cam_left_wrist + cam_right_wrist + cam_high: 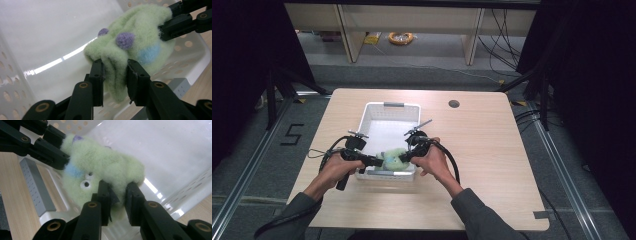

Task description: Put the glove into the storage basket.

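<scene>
Left gripper (379,161) and right gripper (404,158) both pinching a green plush toy (393,157), meeting over the near end of the white basket (377,107) in the high view. Toy hanging between them just above the basket's near wall, inside the rim. Basket standing on the table (492,150), toward its middle. Rest of the basket bare. Two-sided grip likely chosen to keep the soft thing spread and steady while lowering it in.

Over to the left gripper view: left gripper (115,75) clamped narrow on a fold of the plush toy (135,47), fleece bulging out between the pads. Purple knobs and a blue patch facing the camera. Right gripper (166,28) biting the far side of the toy, up toward the basket's perforated wall (192,50). Smooth basket floor beneath, nothing else lying on it.

Now the right gripper view: right gripper (117,197) squeezed tight on another fold of the plush toy (100,170), small eyes showing beside the pads. Left gripper (62,157) gripping the toy's other end. Basket (175,150) wall and floor behind and below. Looks like a placement nearly done; release probably next.
</scene>
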The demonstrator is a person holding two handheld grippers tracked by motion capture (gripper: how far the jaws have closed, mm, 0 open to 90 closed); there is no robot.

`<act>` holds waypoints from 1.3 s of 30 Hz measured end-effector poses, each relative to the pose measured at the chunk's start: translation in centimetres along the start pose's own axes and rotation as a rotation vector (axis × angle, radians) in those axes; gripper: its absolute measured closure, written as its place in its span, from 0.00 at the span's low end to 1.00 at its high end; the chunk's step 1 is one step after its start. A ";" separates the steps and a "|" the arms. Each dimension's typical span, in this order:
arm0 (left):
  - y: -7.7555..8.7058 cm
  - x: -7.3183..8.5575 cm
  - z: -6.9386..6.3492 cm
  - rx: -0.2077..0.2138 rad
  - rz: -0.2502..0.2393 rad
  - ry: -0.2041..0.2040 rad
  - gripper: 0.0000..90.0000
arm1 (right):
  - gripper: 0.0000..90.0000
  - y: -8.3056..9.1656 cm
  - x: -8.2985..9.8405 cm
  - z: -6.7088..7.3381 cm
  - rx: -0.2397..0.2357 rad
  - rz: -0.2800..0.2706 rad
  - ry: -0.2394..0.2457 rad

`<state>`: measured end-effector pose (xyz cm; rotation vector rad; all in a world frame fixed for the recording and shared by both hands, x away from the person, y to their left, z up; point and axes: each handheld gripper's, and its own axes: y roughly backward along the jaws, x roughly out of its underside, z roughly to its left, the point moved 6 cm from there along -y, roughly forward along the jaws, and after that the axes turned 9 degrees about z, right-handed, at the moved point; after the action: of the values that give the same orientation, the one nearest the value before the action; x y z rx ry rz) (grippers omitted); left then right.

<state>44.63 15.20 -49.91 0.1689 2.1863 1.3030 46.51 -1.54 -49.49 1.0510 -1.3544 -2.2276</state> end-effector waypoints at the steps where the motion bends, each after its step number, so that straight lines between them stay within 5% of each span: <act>1: 0.0 -0.1 0.0 0.006 -0.010 0.012 0.73 | 0.84 -0.1 -0.1 0.0 0.004 -0.001 0.014; 12: 1.6 -1.0 -0.2 -0.025 -0.091 0.025 0.61 | 0.57 0.7 -0.7 0.4 0.070 0.007 0.002; 14: 1.6 -1.0 -0.3 -0.026 -0.088 0.022 0.59 | 0.56 1.4 -0.7 0.6 0.078 0.006 -0.031; 15: 1.6 -1.0 -0.4 -0.030 -0.092 0.024 0.58 | 0.56 1.6 -0.9 0.4 0.080 -0.027 0.014; 23: 1.9 -1.1 -0.9 -0.027 -0.111 0.016 0.57 | 0.55 3.3 -0.9 0.9 0.058 -0.057 0.019; 26: 2.3 -1.2 -1.1 -0.021 -0.122 0.014 0.55 | 0.55 3.8 -0.8 0.6 0.071 -0.072 0.056; 39: 3.4 -0.4 -3.3 0.008 -0.174 0.000 0.45 | 0.50 6.1 1.5 0.2 0.059 -0.093 0.024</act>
<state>42.61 14.27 -45.78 -0.0183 2.1542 1.1970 44.76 -5.37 -44.77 1.1798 -1.3959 -2.2456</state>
